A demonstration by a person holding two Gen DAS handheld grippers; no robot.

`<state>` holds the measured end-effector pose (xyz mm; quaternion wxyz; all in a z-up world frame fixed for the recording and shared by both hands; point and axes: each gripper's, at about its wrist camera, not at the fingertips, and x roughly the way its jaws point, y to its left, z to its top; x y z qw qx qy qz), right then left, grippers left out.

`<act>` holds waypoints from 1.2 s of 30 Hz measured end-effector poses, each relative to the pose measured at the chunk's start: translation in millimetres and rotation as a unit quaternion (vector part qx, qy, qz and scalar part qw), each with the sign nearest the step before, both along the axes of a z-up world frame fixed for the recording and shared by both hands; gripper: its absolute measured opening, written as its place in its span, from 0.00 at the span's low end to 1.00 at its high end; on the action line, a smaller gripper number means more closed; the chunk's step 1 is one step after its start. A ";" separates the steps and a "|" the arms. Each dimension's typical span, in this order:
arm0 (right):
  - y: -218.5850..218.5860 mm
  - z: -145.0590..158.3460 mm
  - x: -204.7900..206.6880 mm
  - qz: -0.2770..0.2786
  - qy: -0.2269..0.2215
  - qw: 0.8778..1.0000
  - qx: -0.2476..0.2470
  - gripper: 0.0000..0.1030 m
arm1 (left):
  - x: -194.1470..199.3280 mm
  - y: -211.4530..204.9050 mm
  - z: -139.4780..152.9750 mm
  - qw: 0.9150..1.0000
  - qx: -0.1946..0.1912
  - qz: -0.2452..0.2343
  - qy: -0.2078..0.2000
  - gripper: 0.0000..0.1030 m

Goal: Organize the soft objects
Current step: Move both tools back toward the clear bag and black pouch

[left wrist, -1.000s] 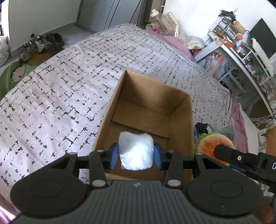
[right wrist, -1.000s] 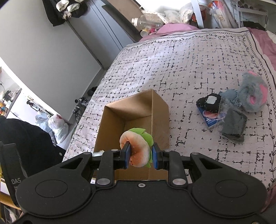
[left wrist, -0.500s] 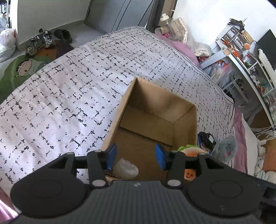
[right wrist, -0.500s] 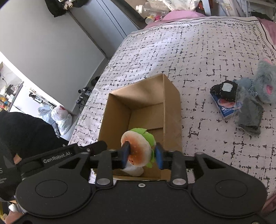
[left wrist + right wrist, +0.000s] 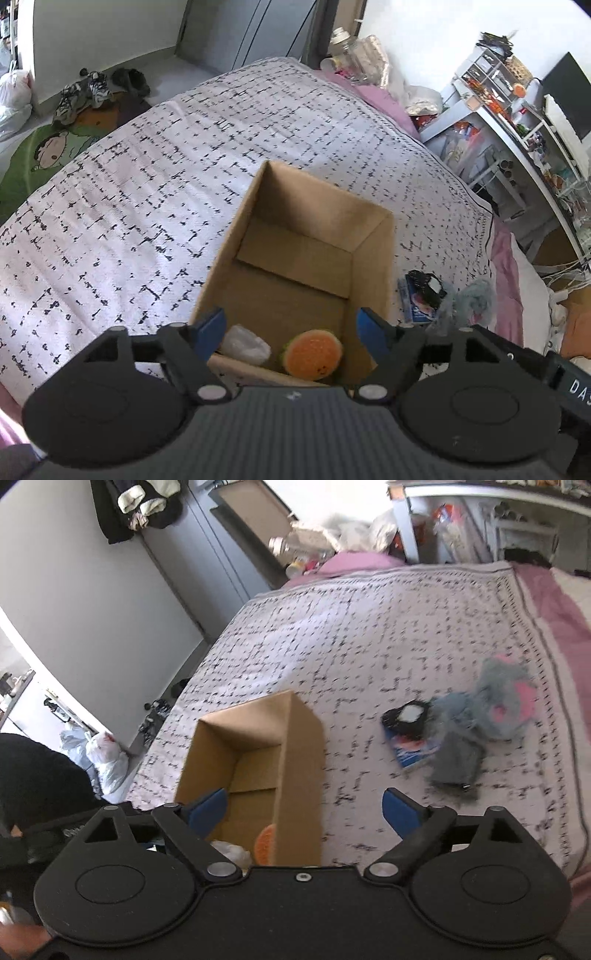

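Two soft things lie at the near end of the open cardboard box: a white soft bundle on the left and an orange burger-like plush with a green edge just beside it on the right. The box stands on a white bedspread with black dashes.

The left gripper hangs above that near end with its blue pads spread wide; its jaws have just been opening, and nothing is pressed between them, the two soft things lying below in the box. The right gripper is spread even wider, its jaws likewise just opened and holding nothing; the box's right wall and bare bedspread show between its pads.

Well to the right of the box on the bedspread lies a small heap: a black pouch with a white patch on a blue packet, a grey and pink fluffy toy, and what seems a dark grey cloth, blurred in this view.
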<state>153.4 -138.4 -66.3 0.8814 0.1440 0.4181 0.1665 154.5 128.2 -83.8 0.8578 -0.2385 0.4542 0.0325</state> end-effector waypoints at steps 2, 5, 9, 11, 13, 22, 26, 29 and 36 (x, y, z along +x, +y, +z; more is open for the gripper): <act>-9.6 0.8 -3.1 -0.003 -0.007 1.000 -0.001 0.95 | -0.2 -7.4 3.4 1.000 0.012 -0.003 0.005 0.85; -21.9 1.0 -5.3 -0.005 -0.004 1.000 -0.001 0.99 | -2.4 -16.0 8.5 1.000 0.027 0.002 0.007 0.88; -38.6 1.2 -9.1 -0.013 -0.007 1.000 0.002 1.00 | -6.2 -27.5 16.6 0.999 0.033 -0.003 -0.007 0.97; -47.7 0.5 -10.3 -0.016 -0.007 1.000 0.006 1.00 | -8.1 -36.3 22.0 0.999 0.044 -0.010 -0.017 0.99; -56.9 0.2 -12.5 -0.021 -0.009 1.000 0.009 1.00 | -9.2 -44.0 26.2 0.999 0.047 -0.015 -0.024 0.99; -95.2 -4.2 -16.9 -0.040 -0.012 0.999 0.031 1.00 | -11.5 -76.5 40.8 0.997 0.054 -0.031 -0.044 0.99; -107.1 -6.2 -17.5 -0.041 -0.013 0.998 0.033 1.00 | -9.7 -91.2 42.6 0.997 0.053 -0.049 -0.042 0.99; -115.9 -8.8 -15.9 -0.042 -0.009 0.998 0.045 1.00 | -7.9 -102.0 43.4 0.996 0.057 -0.058 -0.038 0.99; -132.1 -18.1 -10.4 -0.044 -0.001 0.997 0.066 1.00 | -3.0 -125.9 43.0 0.994 0.077 -0.071 -0.029 0.99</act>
